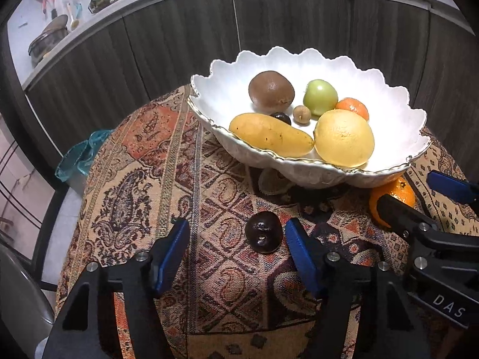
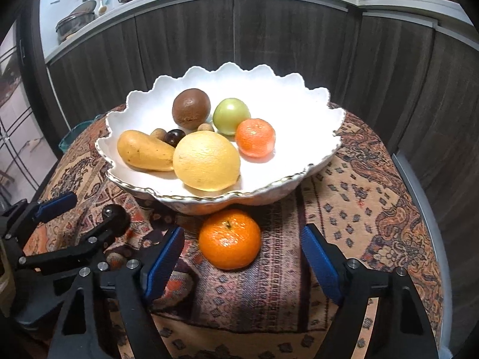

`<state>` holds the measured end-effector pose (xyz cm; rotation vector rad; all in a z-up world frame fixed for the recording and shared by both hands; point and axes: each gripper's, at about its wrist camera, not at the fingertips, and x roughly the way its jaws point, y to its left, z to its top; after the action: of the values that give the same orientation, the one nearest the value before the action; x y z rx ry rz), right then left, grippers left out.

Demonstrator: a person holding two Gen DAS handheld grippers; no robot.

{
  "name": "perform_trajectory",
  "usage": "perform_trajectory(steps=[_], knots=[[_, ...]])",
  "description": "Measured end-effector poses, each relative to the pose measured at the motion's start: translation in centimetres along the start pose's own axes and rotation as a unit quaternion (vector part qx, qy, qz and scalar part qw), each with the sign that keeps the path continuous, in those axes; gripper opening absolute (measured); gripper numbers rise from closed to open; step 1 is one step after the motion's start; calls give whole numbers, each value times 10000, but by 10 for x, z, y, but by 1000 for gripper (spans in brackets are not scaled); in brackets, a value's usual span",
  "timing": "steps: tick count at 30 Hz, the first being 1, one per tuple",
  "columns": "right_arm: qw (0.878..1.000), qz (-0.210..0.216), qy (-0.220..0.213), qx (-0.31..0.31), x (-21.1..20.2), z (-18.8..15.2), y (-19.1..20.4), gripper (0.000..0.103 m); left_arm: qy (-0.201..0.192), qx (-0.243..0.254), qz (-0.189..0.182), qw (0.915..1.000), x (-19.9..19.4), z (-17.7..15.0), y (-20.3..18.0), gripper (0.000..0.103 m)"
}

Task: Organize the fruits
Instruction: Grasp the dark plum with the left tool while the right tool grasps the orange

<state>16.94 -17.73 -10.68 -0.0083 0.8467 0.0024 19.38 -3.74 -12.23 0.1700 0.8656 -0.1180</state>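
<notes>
Landmark taken as the white scalloped bowl (image 2: 314,137), set on a patterned tablecloth (image 1: 143,179). Just in front of the bowl's near wall, on the cloth: a loose orange (image 2: 230,240), stem dimple turned up and slightly toward the bowl, round, with no long axis to report. Framed by the right gripper (image 2: 243,257), jaws spread wider than the fruit, blue pads (image 2: 320,264) clear of the skin on both sides. Further out from the bowl, to the left of the orange: a dark round fruit (image 1: 264,232), dented face turned toward the camera, likewise without a long axis. Flanked by the left gripper (image 1: 238,251), jaws about half spread, the right pad close beside the fruit but apparently short of contact, the left pad well apart. Neither fruit held. Inside the bowl: a yellow mango (image 2: 143,151), long axis running along the near left rim, blunt end pointing left; a large yellow citrus (image 2: 206,160); a small orange (image 2: 255,137); a green fruit (image 2: 231,115); a brown fruit (image 2: 191,112). Bare white floor at the bowl's right side. Open cloth right of the bowl, up to the table's curved edge.
</notes>
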Motion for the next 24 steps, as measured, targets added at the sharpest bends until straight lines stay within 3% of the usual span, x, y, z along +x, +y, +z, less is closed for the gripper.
perform_trajectory(steps=[7,10,12,14,17,24], knots=[[9997,112,184,67,14,3,3,69,124,-31,-125,9998,9,1,0,59],[9994,181,279,106,20,2,2,66,226,-32,-231,9995,16,0,-2,48],[9992,207,328,88,23,1,4,55,221,-47,-289,9993,17,0,-3,45],[9991,215,365,94,26,-1,4,49,196,-32,-364,9991,18,0,-5,34],[9991,238,333,141,25,-3,2,49,175,11,-385,9991,17,0,-8,27],[9994,157,278,147,17,-6,0,48,163,44,-404,9990,12,-2,-6,27]])
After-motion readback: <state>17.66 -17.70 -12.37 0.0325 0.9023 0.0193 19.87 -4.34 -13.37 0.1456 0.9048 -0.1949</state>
